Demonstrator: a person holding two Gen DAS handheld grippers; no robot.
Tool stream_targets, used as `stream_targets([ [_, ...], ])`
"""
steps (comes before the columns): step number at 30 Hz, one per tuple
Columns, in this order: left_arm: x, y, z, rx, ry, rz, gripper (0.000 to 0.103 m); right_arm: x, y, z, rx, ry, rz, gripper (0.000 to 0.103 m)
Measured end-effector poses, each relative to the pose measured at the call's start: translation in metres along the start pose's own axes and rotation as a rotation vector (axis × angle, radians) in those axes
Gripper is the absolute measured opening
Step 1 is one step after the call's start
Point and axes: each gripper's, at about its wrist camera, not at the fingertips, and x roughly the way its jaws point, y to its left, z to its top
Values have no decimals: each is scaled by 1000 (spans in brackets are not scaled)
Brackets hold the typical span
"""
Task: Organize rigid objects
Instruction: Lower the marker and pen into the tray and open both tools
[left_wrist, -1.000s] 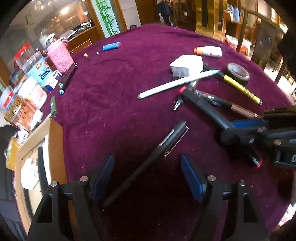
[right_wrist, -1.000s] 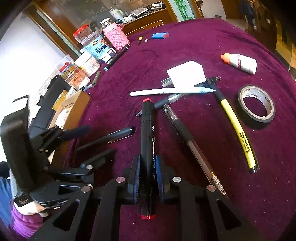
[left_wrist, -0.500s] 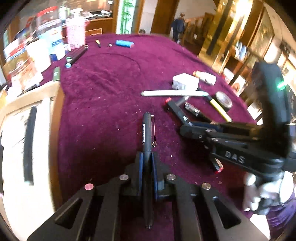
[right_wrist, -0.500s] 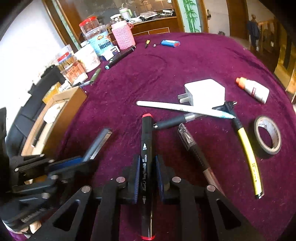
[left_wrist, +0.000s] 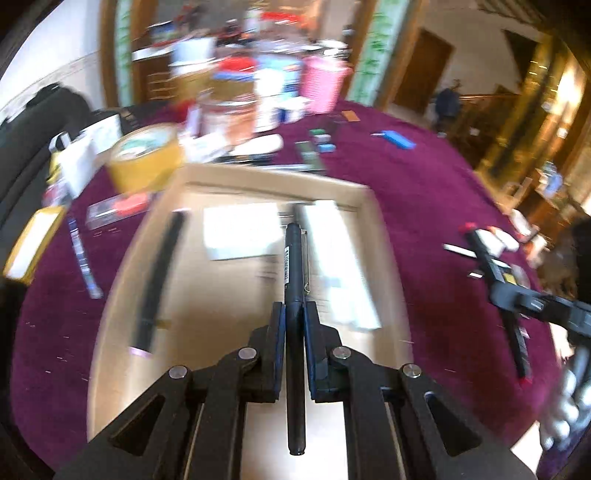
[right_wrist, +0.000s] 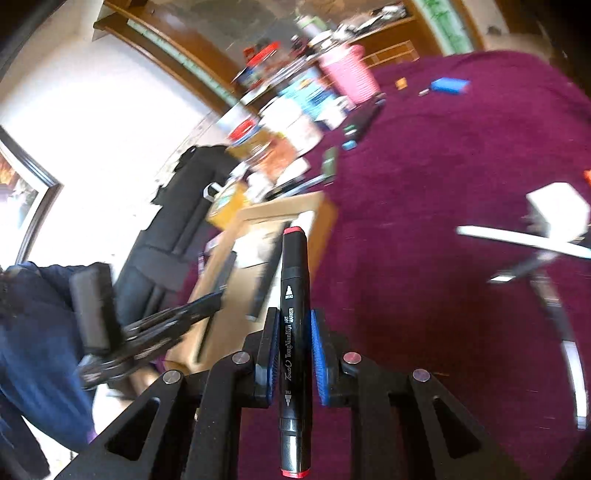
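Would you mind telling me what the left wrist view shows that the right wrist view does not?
Only the left wrist view shows the left gripper clamped on a black pen above the box's floor, and a yellow tub behind. Only the right wrist view shows the right gripper gripping a red-capped marker and a white adapter. Both show the box, the pink holder and the purple cloth.

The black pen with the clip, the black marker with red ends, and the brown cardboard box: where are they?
black clip pen (left_wrist: 291, 266), left wrist view, on its barrel.
black red-ended marker (right_wrist: 293, 295), right wrist view, on its body.
brown cardboard box (left_wrist: 273, 177), left wrist view, on its far rim.
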Motion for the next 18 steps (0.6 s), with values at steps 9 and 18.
stream_targets([
  [9, 37, 45, 26, -67, 39, 65, 9, 113, 44, 3, 44, 173, 34, 19],
  [18, 4, 58, 15, -109, -72, 2, 63, 149, 68, 8, -22, 184, -34, 28],
])
